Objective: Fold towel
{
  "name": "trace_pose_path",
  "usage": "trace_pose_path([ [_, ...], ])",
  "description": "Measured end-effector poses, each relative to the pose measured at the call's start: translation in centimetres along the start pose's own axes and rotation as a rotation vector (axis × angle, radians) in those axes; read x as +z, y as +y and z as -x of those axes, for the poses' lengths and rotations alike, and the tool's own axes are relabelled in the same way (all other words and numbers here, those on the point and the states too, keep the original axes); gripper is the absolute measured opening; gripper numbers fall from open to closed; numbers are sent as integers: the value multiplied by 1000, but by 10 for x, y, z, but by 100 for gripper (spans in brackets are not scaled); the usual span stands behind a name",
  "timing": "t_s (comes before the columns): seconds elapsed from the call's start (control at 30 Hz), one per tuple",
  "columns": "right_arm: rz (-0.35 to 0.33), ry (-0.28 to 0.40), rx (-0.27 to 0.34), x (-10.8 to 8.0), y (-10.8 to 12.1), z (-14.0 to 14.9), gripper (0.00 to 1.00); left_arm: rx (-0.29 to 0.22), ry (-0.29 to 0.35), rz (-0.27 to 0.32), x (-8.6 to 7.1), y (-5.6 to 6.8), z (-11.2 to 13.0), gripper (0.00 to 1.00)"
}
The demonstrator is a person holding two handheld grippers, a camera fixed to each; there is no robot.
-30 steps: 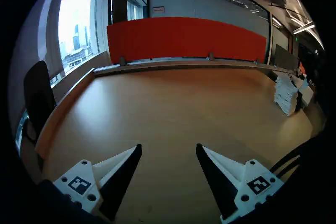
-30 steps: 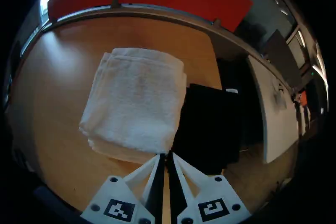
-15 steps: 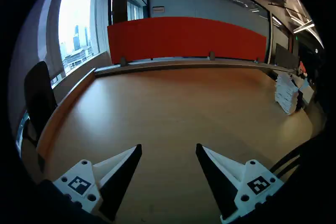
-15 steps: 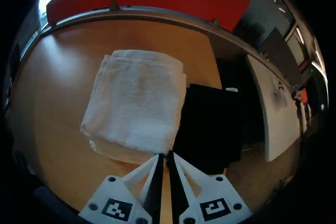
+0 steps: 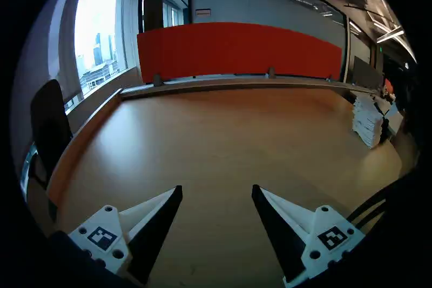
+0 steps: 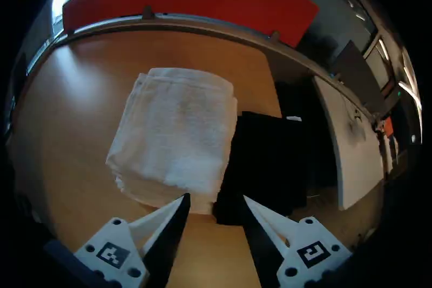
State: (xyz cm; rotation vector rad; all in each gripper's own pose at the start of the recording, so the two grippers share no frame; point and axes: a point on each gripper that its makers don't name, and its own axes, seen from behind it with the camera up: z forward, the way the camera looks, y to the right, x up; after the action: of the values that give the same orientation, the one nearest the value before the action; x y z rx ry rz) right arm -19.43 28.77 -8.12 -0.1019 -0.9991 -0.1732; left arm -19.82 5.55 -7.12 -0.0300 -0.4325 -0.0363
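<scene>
A white towel (image 6: 175,131) lies folded into a thick stack on the wooden table (image 6: 75,120), right at the table's right edge. My right gripper (image 6: 214,200) stands open just short of the stack's near corner, with nothing between its fingers. In the left gripper view the same folded stack (image 5: 368,120) shows edge-on at the far right of the table (image 5: 216,136). My left gripper (image 5: 216,193) is open above bare wood, well away from the towel.
A red partition (image 5: 237,50) and a grey rail run along the table's back edge. A dark chair (image 5: 49,120) stands at the left by the window. Beyond the towel, off the table edge, is something black (image 6: 270,163) and a white desk (image 6: 353,147).
My right gripper has opened; it was shut at the towel's near corner before. The towel stack has stayed in place. The left gripper has not moved.
</scene>
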Motion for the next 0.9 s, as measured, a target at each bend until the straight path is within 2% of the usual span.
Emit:
trace_pose_path([
  [0.07, 0, 6, 8, 0, -1, 0, 78, -1, 0, 1, 0, 0, 0, 95],
  [0.1, 0, 10, 13, 0, -1, 1, 80, -1, 0, 1, 0, 0, 0, 96],
  [0.27, 2, 35, 47, -2, -3, 1, 80, -1, 5, 2, 0, 0, -2, 96],
  [0.4, -1, 82, 100, -4, -7, -3, 80, -2, 7, 3, 0, 0, -2, 96],
  [0.7, 1, 268, 266, -15, -16, -30, 80, -12, 13, -1, -1, 0, -7, 96],
  [0.9, 20, 408, 328, -29, -16, -51, 80, -28, 13, -3, -1, 1, -9, 96],
])
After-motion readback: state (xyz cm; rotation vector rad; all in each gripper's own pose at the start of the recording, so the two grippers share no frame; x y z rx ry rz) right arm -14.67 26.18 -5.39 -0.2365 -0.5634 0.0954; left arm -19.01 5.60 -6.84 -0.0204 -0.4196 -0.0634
